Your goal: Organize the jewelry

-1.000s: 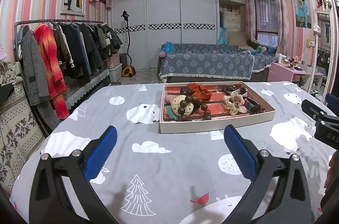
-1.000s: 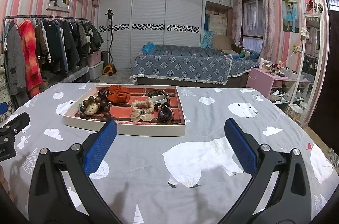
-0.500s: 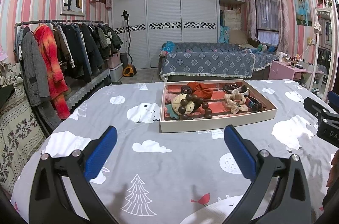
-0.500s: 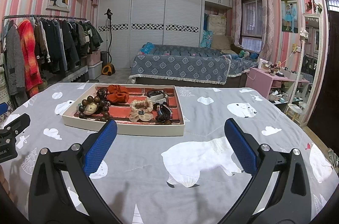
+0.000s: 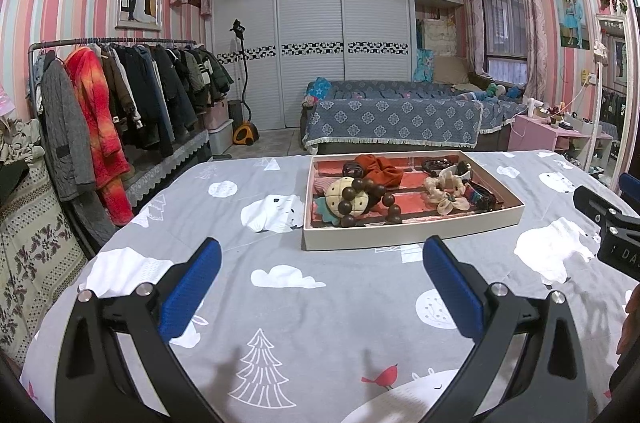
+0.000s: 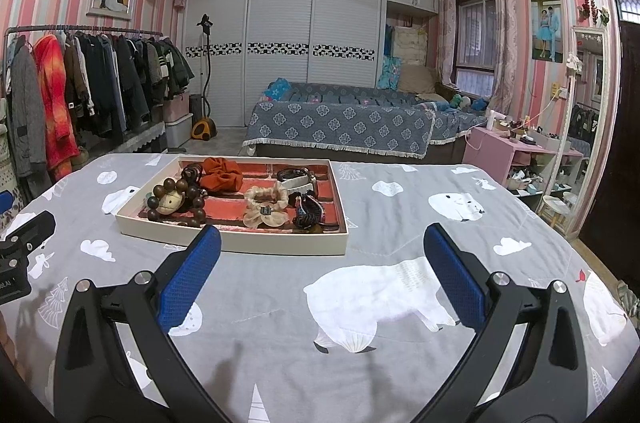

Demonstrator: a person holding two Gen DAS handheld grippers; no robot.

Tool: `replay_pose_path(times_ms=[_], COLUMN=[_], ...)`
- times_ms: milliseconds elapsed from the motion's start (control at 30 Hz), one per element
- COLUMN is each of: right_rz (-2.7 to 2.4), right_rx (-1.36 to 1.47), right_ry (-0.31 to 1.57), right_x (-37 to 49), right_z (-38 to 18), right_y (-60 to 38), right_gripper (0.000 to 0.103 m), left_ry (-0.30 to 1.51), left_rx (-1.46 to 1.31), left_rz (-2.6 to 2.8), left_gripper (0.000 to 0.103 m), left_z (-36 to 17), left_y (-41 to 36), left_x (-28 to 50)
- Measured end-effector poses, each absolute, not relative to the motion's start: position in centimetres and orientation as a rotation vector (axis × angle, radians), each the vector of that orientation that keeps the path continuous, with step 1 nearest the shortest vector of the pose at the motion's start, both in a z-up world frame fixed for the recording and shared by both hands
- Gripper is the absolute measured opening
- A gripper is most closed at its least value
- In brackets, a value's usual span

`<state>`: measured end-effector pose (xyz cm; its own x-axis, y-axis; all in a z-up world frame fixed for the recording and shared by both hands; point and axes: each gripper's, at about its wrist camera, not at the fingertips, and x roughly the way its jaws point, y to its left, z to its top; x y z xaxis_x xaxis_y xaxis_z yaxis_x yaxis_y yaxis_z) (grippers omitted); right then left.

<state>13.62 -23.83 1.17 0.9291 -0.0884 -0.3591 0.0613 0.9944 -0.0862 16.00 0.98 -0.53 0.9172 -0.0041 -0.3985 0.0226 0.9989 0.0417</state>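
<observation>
Judging from the left wrist view, sorting has not begun: the left gripper (image 5: pixel 320 273) hovers with fingers wide apart and empty over the grey bedspread (image 5: pixel 280 303), near the shallow tray (image 5: pixel 412 233). Inside lie a wooden bead bracelet (image 5: pixel 366 201), rust scrunchie (image 5: pixel 378 171) and cream scrunchie (image 5: pixel 446 189), jumbled.

From the right wrist view, the right gripper (image 6: pixel 320 273) is likewise spread and empty; the tray sits far left, a dark hair tie (image 6: pixel 309 213) at its near right.

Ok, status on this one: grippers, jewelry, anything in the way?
Left gripper open, empty. Right gripper open, empty. Jewelry untouched in tray on bedspread. Nothing between grippers and tray.
</observation>
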Motion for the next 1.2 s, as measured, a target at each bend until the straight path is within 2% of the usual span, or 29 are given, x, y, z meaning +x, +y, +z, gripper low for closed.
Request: replay_pose_path(times_ms=[1200], right_rz=[-0.079], right_rx=[-0.076], right_ry=[0.375], right_x=[13.57], right_z=[0.93], right_y=[-24.01], right_gripper=[0.099], left_ry=[0.407], left_rx=[0.044], left_rz=[0.002], left_gripper=[0.098], left_z=[-0.48], left_y=[1.52], left_x=[15.47])
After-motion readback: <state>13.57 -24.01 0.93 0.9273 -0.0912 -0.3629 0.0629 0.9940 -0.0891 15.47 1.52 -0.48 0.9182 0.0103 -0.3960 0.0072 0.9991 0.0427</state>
